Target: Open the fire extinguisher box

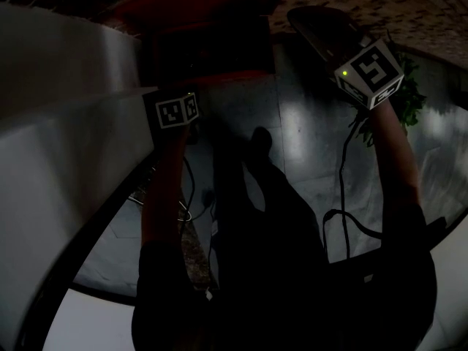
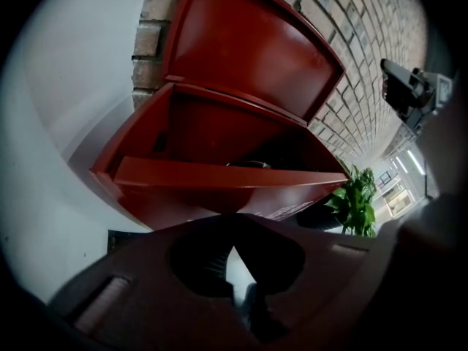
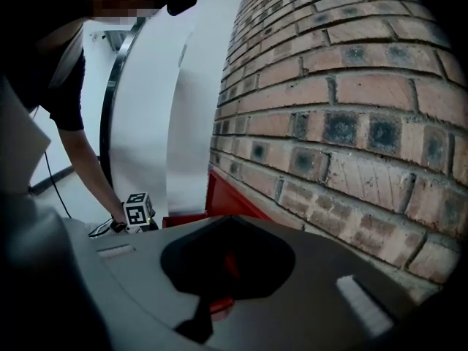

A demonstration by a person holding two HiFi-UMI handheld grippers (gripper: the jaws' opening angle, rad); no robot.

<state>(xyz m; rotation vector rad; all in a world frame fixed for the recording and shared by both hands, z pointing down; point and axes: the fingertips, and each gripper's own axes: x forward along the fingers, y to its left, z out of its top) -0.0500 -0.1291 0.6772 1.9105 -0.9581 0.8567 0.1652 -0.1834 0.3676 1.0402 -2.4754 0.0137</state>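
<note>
A: How do the jaws of the left gripper stand?
B: Their tips meet with nothing between them. Only a wedge of pale floor shows behind. Just beyond sits the fire extinguisher box, open, its lid tilted up against the brick wall.
A: And the right gripper?
B: Its jaws are together too, and empty. A sliver of the box's red shows past them. It hangs above and to the right of the box, close to the bricks and apart from the lid's edge.
A: What room is there around the box?
B: A white curved wall hugs its left side, and a green plant stands near its right corner. In front of the box the tiled floor lies open.
A: What is hard to read?
B: Inside the box, behind the front lip, a dark rounded shape cannot be identified. The head view is very dark and cuts the box off at the top.
</note>
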